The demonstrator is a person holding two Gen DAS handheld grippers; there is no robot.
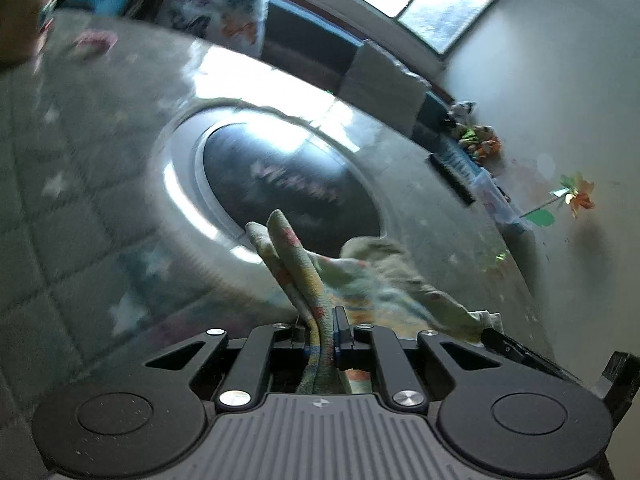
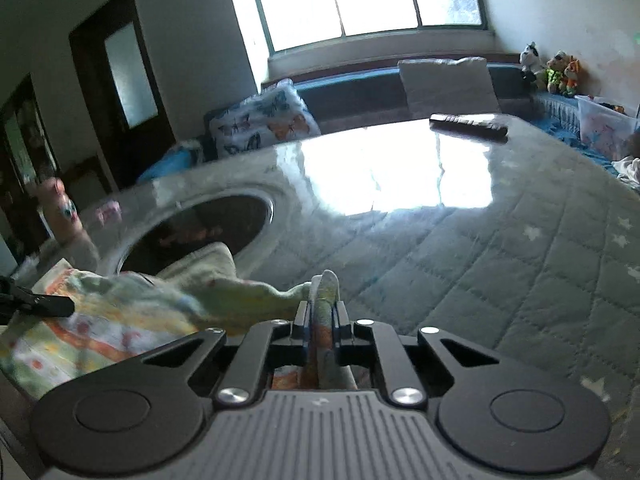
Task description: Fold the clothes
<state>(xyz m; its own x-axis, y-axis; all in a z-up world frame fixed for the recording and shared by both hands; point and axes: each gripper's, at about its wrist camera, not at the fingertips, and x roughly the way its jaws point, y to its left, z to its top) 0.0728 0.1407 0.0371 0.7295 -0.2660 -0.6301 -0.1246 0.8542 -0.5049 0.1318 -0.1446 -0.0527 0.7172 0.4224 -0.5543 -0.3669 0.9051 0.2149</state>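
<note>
Pastel garment pinched in left tool; right tool likewise, seemingly.

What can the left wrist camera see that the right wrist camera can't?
Only the left wrist view shows the paper pinwheel on the wall. Only the right wrist view shows the dark door. Both show the patterned cloth pinched in the shut left gripper and right gripper, the glossy table, remote and stuffed toys.
</note>
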